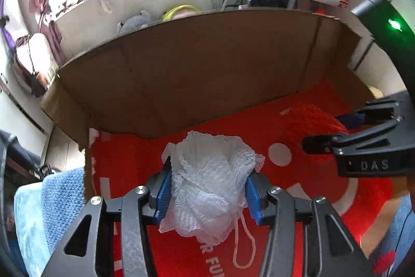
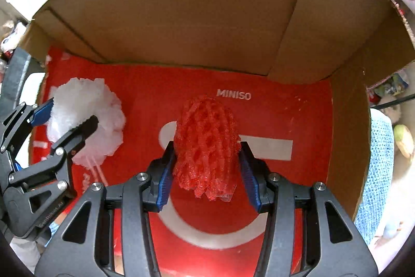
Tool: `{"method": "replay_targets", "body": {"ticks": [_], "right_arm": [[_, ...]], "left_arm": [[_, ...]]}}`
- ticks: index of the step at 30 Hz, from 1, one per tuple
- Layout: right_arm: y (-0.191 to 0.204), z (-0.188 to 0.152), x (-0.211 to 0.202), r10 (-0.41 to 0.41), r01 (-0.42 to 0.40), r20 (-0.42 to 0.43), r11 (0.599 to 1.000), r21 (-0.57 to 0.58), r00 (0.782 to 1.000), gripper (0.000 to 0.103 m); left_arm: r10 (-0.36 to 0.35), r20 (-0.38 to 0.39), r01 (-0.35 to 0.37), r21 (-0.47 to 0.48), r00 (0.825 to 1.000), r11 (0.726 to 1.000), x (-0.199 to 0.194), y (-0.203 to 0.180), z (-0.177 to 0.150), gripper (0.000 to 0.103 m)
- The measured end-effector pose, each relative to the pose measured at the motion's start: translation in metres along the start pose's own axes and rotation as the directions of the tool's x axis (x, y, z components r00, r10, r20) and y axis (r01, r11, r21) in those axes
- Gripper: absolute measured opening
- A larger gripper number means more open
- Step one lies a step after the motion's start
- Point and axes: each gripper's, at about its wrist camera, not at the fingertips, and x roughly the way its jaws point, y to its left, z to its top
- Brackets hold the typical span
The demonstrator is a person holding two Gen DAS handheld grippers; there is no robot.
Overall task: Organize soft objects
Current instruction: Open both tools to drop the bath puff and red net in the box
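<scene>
Left gripper [image 1: 207, 188] clenches the white puff [image 1: 210, 186] over the box's [image 1: 197, 74] left edge; right gripper [image 2: 205, 168] grips the red puff [image 2: 206, 144] mid-box, long axis pointing at the back wall, floor directly beneath both

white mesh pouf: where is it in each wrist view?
Left wrist: white mesh pouf sits bottom centre, clamped in the left gripper.
Right wrist: same pouf at left edge, left gripper around it.
Shared landmark: red MINISO sheet lining the cardboard box floor, under the pouf in both.
</scene>
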Motion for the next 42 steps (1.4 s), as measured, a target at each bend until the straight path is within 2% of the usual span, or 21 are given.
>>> {"method": "replay_targets", "body": {"ticks": [5,10,15,24,27,32,37,42], "right_arm": [[-0.004,0.006,0.005,0.015,-0.015,0.014,1.000,0.012,1.000,0.047],[-0.005,-0.002,0.002,0.011,-0.012,0.014,1.000,0.009,1.000,0.049],[-0.021,0.001,0.012,0.003,-0.004,0.008,1.000,0.014,1.000,0.058],[-0.021,-0.003,0.005,-0.037,0.037,0.035,0.999,0.008,0.999,0.061],[-0.024,-0.008,0.000,-0.043,0.042,0.039,0.999,0.018,0.998,0.067],[-0.026,-0.015,-0.006,-0.054,0.052,0.056,0.998,0.032,0.997,0.067],[-0.026,-0.023,-0.024,-0.048,0.045,0.090,0.998,0.034,0.995,0.067],[-0.026,-0.043,-0.063,-0.029,0.025,0.148,0.999,0.026,0.989,0.068]], "left_arm": [[0.005,0.007,-0.005,-0.025,1.000,1.000,0.007,0.005,-0.002,0.059],[0.005,0.009,-0.005,-0.026,1.000,1.000,0.008,0.003,0.000,0.063],[0.001,0.013,-0.001,-0.028,1.000,1.000,0.010,0.000,0.002,0.073],[0.020,0.043,-0.019,-0.015,0.999,1.000,0.000,0.000,0.005,0.089],[0.018,0.053,-0.017,-0.022,0.998,1.000,-0.005,0.000,0.005,0.091],[0.025,0.071,-0.023,-0.026,0.997,0.999,-0.016,-0.002,0.004,0.093],[0.024,0.099,-0.020,-0.044,0.995,0.999,-0.036,-0.001,0.000,0.097],[0.022,0.143,-0.012,-0.070,0.990,0.997,-0.067,-0.002,-0.008,0.100]]}}
